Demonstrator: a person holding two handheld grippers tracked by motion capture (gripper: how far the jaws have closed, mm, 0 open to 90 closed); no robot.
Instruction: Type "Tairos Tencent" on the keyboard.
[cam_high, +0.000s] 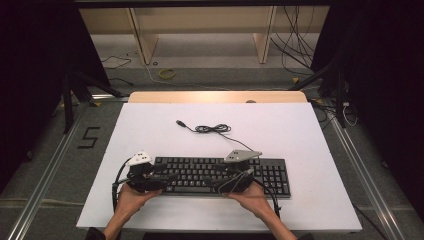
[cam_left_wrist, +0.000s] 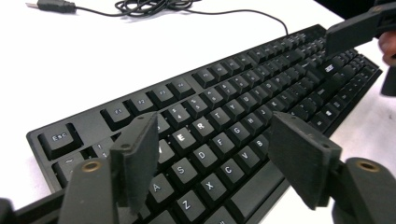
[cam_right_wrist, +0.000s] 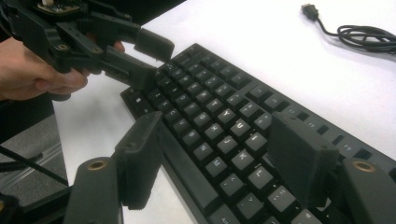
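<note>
Both tongs hover over a black keyboard (cam_high: 220, 175) lying near the front of the white table (cam_high: 300, 130): left gripper (cam_high: 162, 181) and right gripper (cam_high: 214, 182), each spread wide, holding nothing. Behind it trails the coiled cable (cam_high: 212, 129).

- Keyboard (cam_high: 220, 175): black plastic, keycaps showing a matt, slightly sheened finish with pale printed legends.
- Table (cam_high: 280, 125): top looking smooth, matt white; far edge showing pale wood.
- Cable (cam_high: 212, 128): black, smooth sheath, looking like rubber or plastic.
- Left gripper (cam_left_wrist: 215, 158): matt black pads, finely grainy; brass-coloured metal inserts glinting.
</note>
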